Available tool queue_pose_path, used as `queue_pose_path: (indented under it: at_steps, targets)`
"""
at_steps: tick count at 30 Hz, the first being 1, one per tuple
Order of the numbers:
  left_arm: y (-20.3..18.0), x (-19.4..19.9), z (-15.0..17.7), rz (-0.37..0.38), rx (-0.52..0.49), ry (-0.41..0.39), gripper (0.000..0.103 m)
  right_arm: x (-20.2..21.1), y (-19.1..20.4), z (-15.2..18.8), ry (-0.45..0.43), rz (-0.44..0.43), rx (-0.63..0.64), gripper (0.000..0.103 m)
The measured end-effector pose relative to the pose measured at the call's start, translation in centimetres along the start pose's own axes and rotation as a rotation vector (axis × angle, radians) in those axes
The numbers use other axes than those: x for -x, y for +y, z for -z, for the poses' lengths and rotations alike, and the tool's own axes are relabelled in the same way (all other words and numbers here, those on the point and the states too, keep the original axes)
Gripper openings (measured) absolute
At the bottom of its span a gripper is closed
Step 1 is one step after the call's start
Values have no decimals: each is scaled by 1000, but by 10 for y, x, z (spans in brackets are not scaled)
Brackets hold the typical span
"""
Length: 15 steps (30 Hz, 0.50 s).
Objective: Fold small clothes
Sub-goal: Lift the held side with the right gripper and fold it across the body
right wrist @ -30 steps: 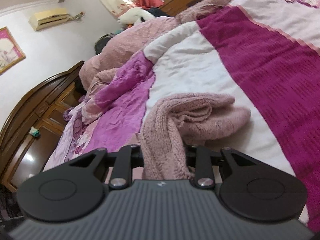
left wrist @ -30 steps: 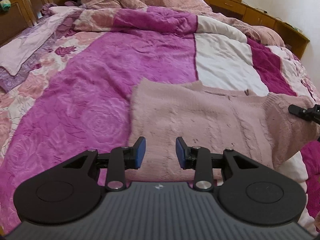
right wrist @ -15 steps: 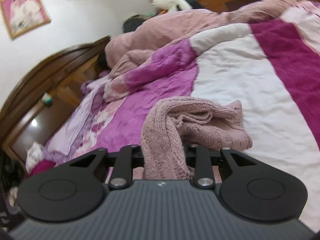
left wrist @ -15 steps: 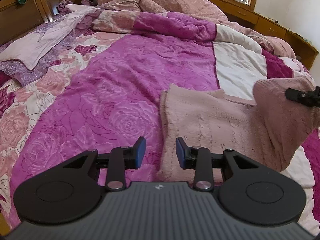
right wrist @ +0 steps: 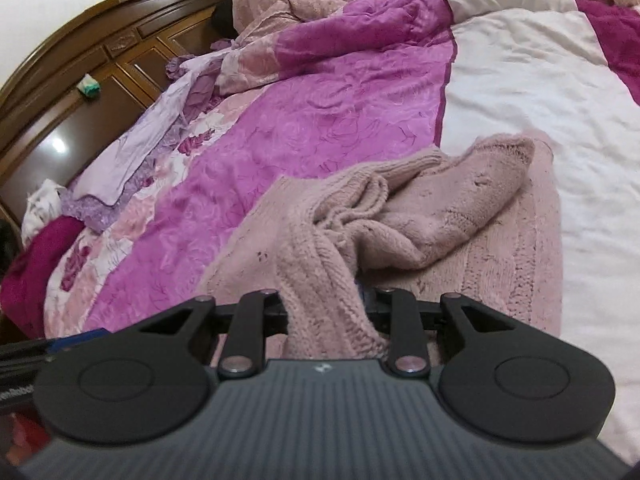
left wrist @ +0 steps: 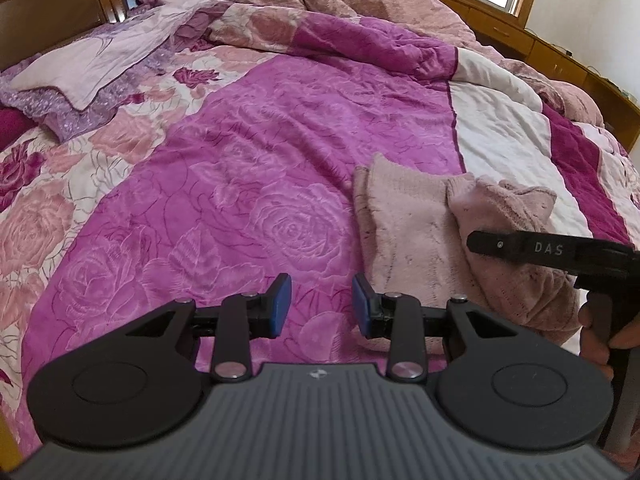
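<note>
Since a second ago the right gripper (right wrist: 326,306) has carried its pinched part of the sweater (right wrist: 420,216) leftward, so the knit now lies doubled over itself, and the left gripper (left wrist: 322,306) has swung off the garment to hover above the magenta quilt (left wrist: 248,184). Its jaws are spread apart with nothing between the blue pads (left wrist: 282,300). Right jaws are clenched on a strip of ribbed knit that rises between the fingers and drapes back over the gripper body. From the left wrist view, the sweater sits on the bed where the magenta quilt meets a white panel (left wrist: 496,136), with a bunched fold on top and the right gripper's black finger (left wrist: 520,248) lying across it. A lilac pillow (left wrist: 88,64) rests near the wooden headboard (right wrist: 100,40), well apart from the sweater.
</note>
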<state>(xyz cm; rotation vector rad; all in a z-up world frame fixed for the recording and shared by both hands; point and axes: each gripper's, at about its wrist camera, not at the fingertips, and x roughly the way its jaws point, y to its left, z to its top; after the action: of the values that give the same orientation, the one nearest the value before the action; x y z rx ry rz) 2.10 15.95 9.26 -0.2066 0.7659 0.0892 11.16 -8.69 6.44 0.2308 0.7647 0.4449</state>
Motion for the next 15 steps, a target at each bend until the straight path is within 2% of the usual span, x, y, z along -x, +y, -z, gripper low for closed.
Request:
queue_pose_path:
  at_steps: [6,9,12,15]
  targets:
    - [16,1,3,-8,32,-5,41,17,23,-8,-20,-9,58,28]
    - [24,0,5,-15,60,2,41,2,39,-6,19,7,114,29]
    - [28,5,5,-8,71,-7,41,-15,45,4,54,43,122,33]
    - [30,12,6,-12,59,-21,41,-9,51,11,19,50,128,43]
